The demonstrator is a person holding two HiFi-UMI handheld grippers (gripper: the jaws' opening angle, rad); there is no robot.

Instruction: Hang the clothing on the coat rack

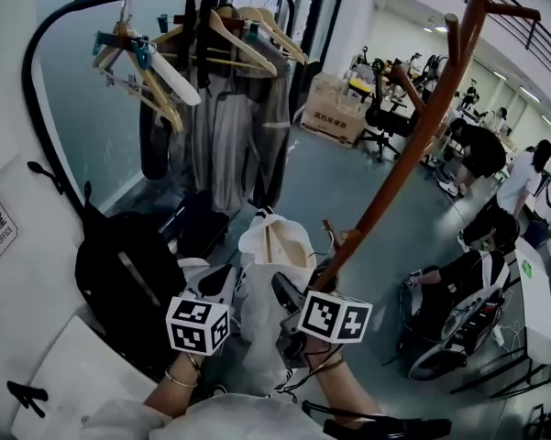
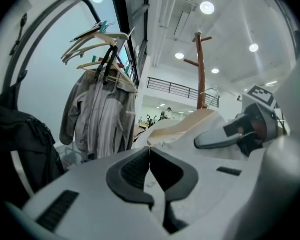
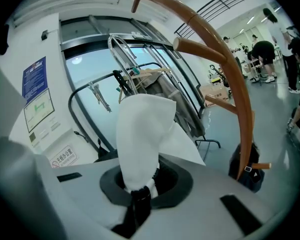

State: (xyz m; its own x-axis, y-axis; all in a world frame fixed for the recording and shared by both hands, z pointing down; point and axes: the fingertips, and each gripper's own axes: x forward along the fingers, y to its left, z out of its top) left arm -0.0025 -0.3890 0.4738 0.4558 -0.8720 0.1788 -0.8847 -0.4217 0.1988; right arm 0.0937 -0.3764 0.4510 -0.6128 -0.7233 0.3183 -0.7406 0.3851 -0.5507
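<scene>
A white garment (image 1: 257,310) on a wooden hanger (image 1: 268,242) hangs between my two grippers, just left of the brown wooden coat rack (image 1: 413,145). My right gripper (image 1: 282,291) is shut on a bunch of its white fabric (image 3: 140,134), which rises out of the jaws. The rack's curved pole and pegs (image 3: 239,84) stand close on the right in that view. My left gripper (image 1: 227,284) holds the garment's left side; its jaws (image 2: 150,156) are shut with a thin strip of white cloth between the pads. The hanger's shoulder (image 2: 182,125) lies just beyond them.
A black clothes rail (image 1: 73,16) at the left carries wooden hangers and grey jackets (image 1: 229,126). A black bag (image 1: 128,273) sits below it. Another dark bag (image 3: 247,171) hangs low on the coat rack. Cardboard boxes (image 1: 335,113), chairs and several people (image 1: 481,149) fill the right.
</scene>
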